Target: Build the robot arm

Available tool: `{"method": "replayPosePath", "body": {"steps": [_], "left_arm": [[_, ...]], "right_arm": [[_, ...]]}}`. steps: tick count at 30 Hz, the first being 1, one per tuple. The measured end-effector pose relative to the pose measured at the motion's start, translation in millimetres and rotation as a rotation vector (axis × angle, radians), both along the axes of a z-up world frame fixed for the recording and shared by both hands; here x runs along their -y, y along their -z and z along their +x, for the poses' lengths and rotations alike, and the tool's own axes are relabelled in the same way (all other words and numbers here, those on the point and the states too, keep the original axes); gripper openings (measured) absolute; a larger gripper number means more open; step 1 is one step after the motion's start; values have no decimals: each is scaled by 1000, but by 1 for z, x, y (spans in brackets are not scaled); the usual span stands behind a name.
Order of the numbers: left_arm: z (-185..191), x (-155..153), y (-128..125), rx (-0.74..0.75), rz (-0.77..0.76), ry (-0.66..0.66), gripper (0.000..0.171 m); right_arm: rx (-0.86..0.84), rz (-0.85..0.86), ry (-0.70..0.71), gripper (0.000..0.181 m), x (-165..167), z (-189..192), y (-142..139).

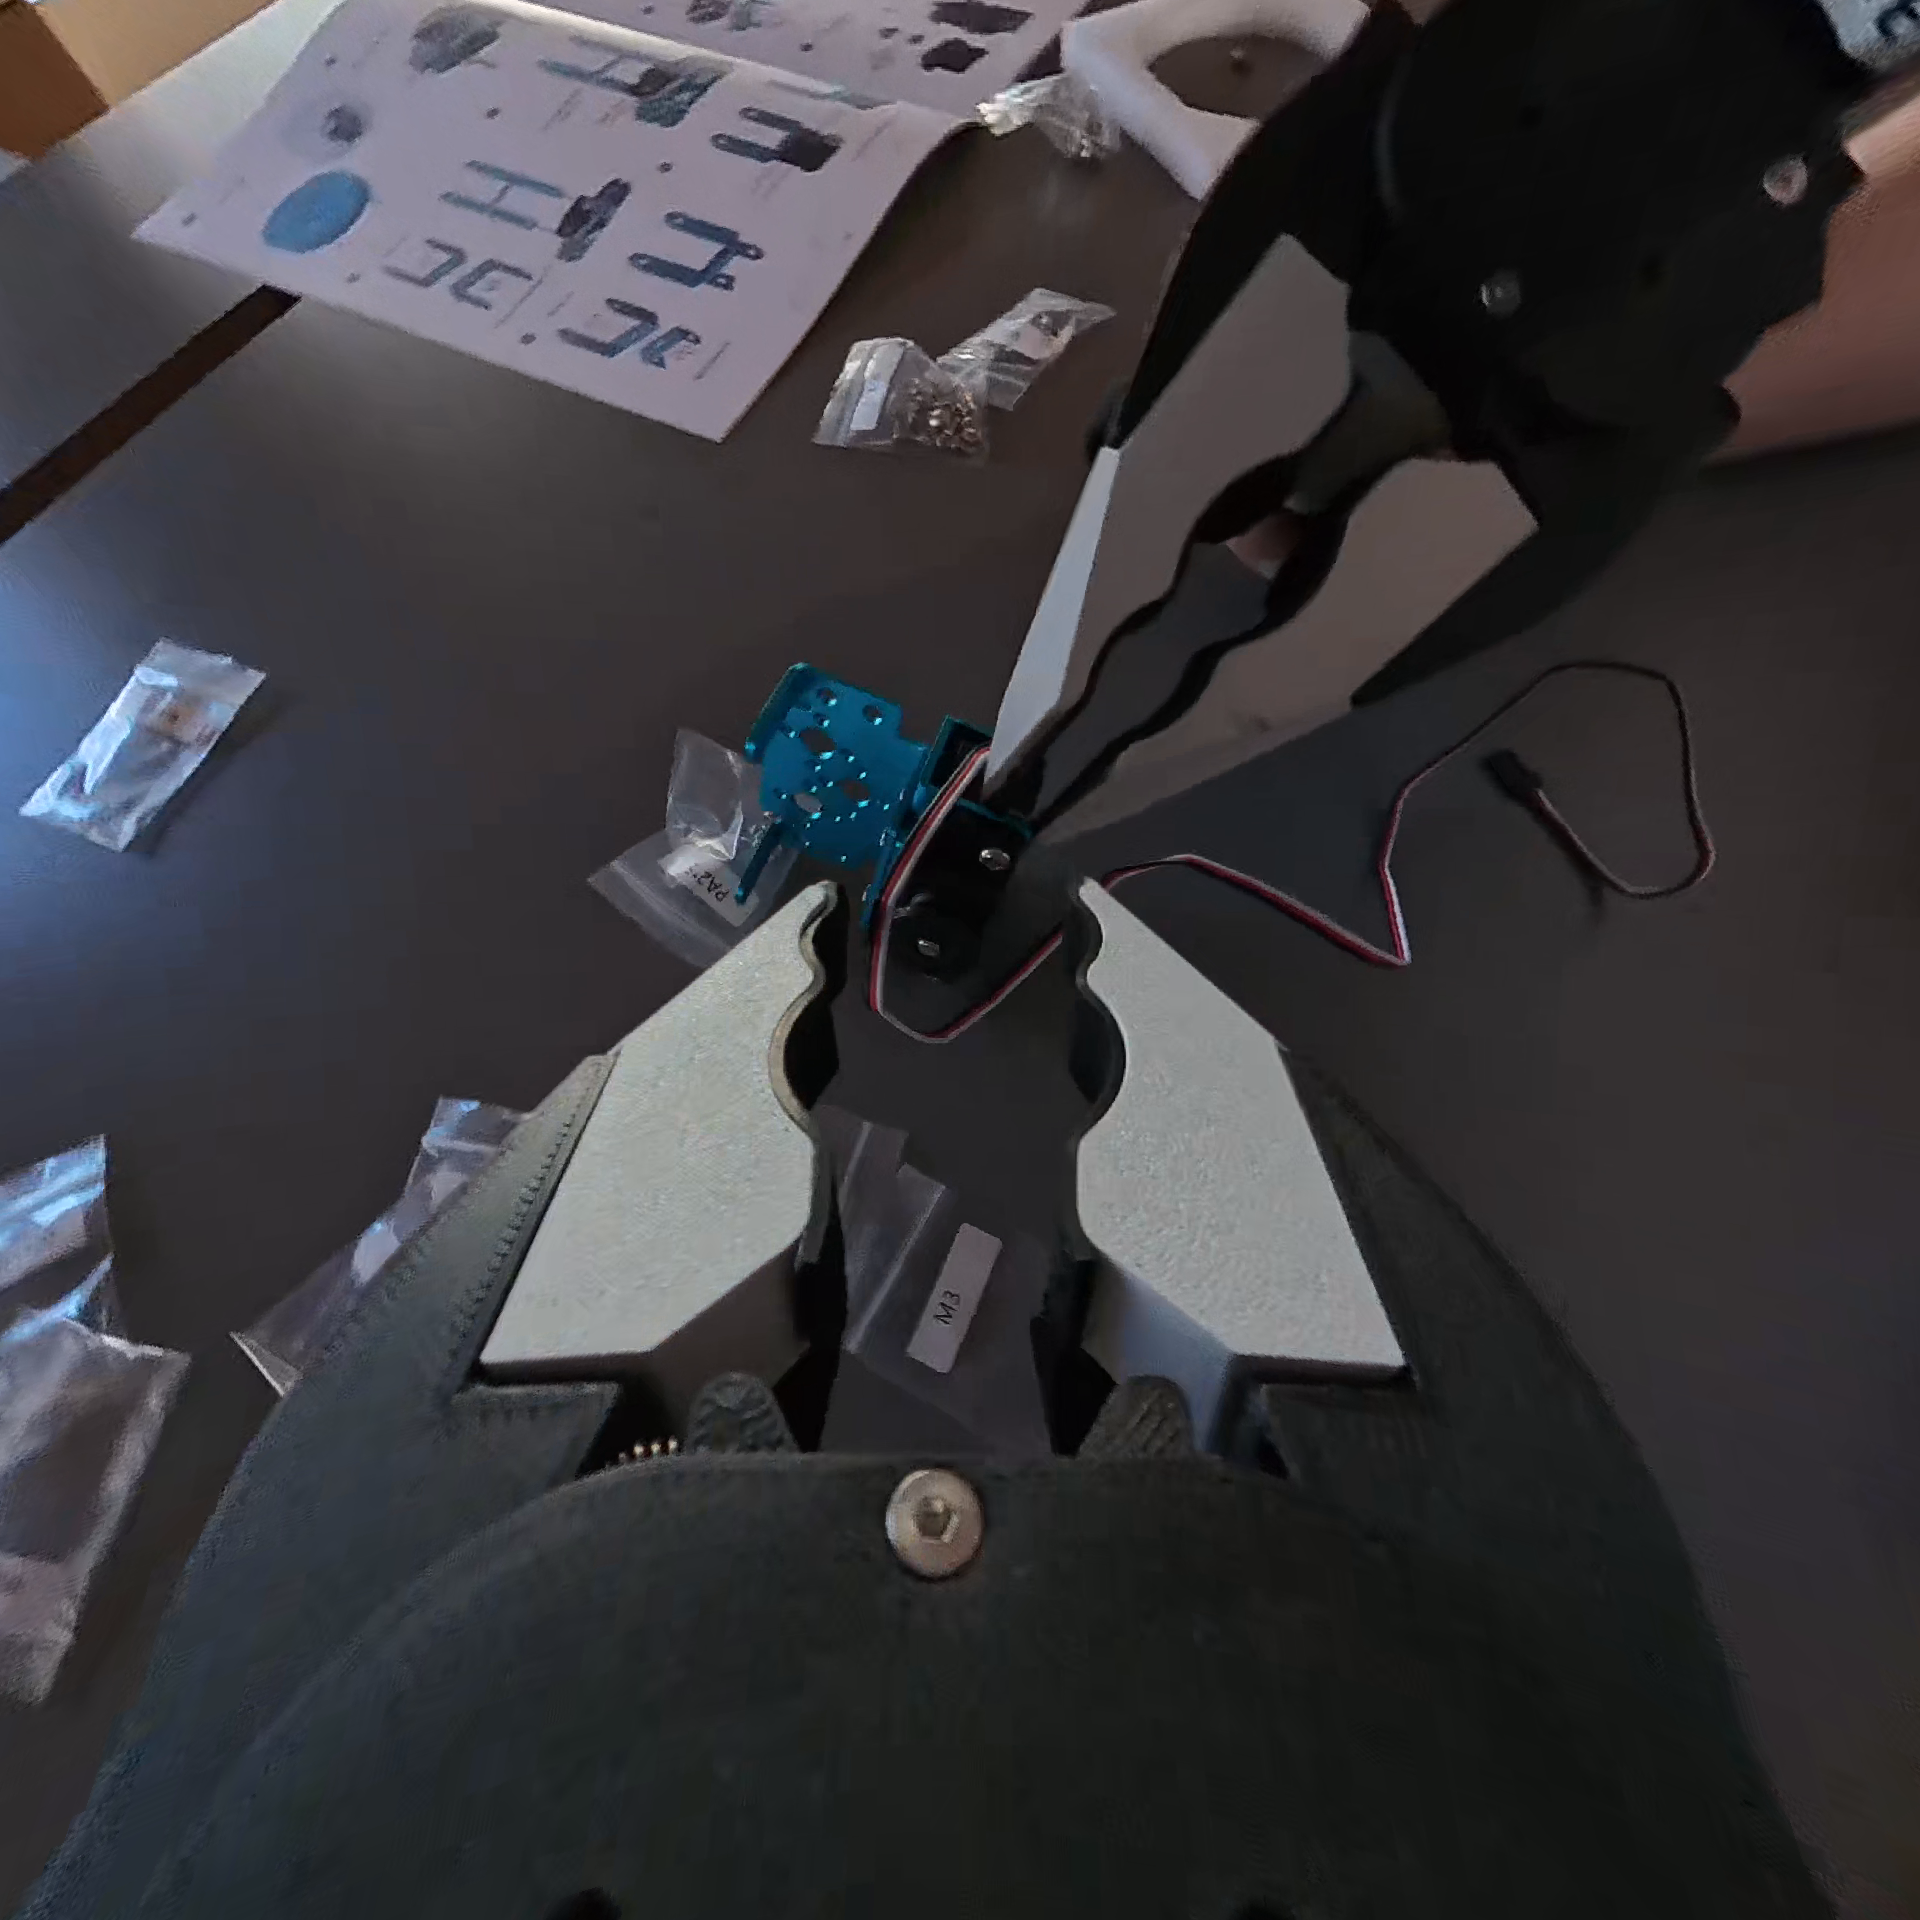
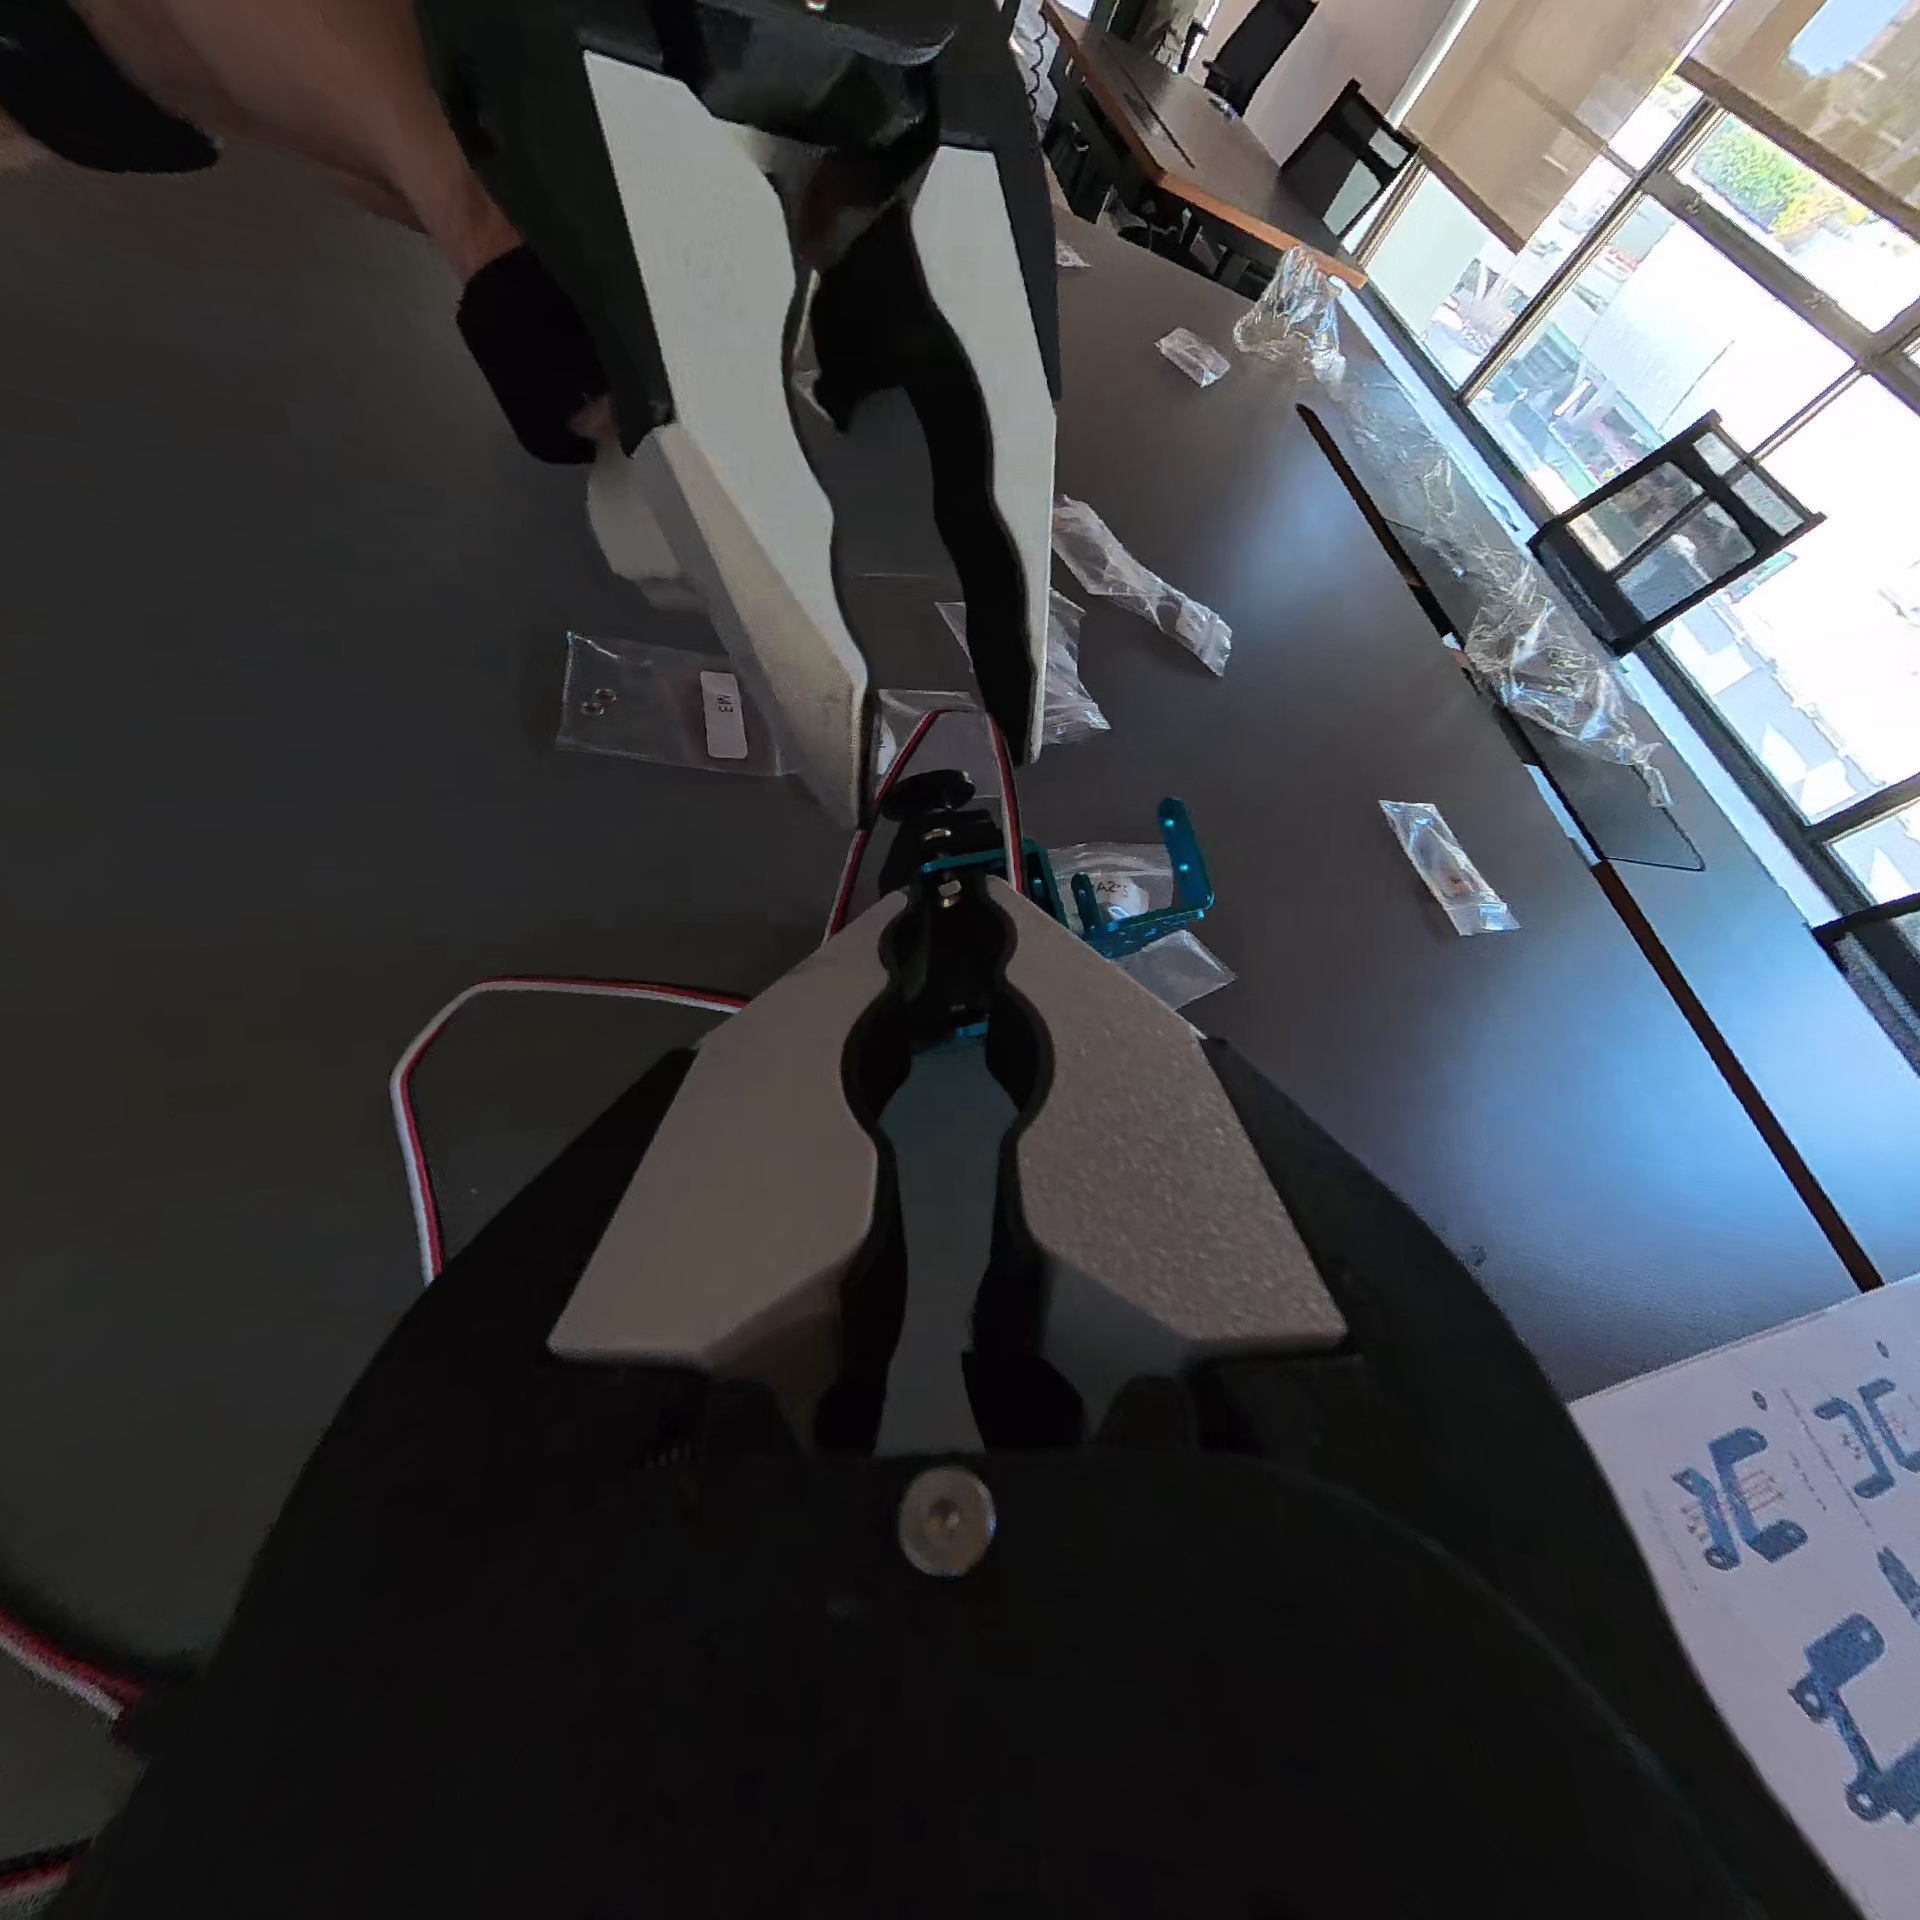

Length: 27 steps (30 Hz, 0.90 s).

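Note:
A black servo point(image 1: 956, 883) sits in a blue metal bracket point(image 1: 831, 779) just above the dark table point(image 1: 416, 623), with a red, white and brown cable point(image 1: 1392, 883) trailing right. My right gripper point(image 1: 1013, 790) comes down from the upper right and is shut on the servo. My left gripper point(image 1: 951, 904) is open, its tips on either side of the servo's near end with a gap on each side. In the right wrist view my right gripper point(image 2: 948, 899) clamps the servo point(image 2: 940, 831), the bracket point(image 2: 1143, 904) sticks out right, and the left gripper point(image 2: 935, 769) straddles the far end.
A printed parts sheet point(image 1: 582, 187) lies at the far side and shows in the right wrist view point(image 2: 1766, 1558). Small plastic bags of hardware point(image 1: 914, 384) point(image 1: 145, 748) point(image 2: 665, 707) are scattered about. Crumpled plastic wrap point(image 2: 1538, 644) lies by the table edge near the windows. White foam point(image 1: 1143, 62) lies at the back. The tips of both grippers are at nearly the same place.

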<state>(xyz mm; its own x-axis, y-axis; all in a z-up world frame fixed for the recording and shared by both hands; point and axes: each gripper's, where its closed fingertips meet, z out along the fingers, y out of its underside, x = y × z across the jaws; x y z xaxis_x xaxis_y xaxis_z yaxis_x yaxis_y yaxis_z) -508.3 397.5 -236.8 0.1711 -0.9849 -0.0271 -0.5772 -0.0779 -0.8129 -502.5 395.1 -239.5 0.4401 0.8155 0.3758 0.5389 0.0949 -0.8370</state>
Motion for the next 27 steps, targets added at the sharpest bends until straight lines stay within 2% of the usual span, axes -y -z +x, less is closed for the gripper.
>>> {"method": "replayPosePath", "body": {"steps": [5, 7, 12, 19, 21, 24, 27], "left_arm": [[-1, -8, -2, -56, 77, 89, 37], [2, -9, -1, -65, 85, 131, 29], [14, -6, 4, -43, -17, 197, 23], [16, -5, 3, -5, -80, 242, 21], [15, -6, 3, 8, -95, 244, 13], [15, -5, 2, 30, -126, 245, 15], [15, -6, 3, 46, -141, 227, 25]], "right_arm": [[-39, -82, -18, 7, -2, 4, 1], [-53, -104, -14, 7, -4, 6, 1], [-49, -119, -24, 7, -5, 9, 2], [-69, -154, -63, 7, -4, 11, 3], [-81, -182, -87, 7, -2, 11, 3], [-111, -221, -98, 7, -2, 12, 4], [-116, -222, -108, 7, 1, 14, 5]]}}
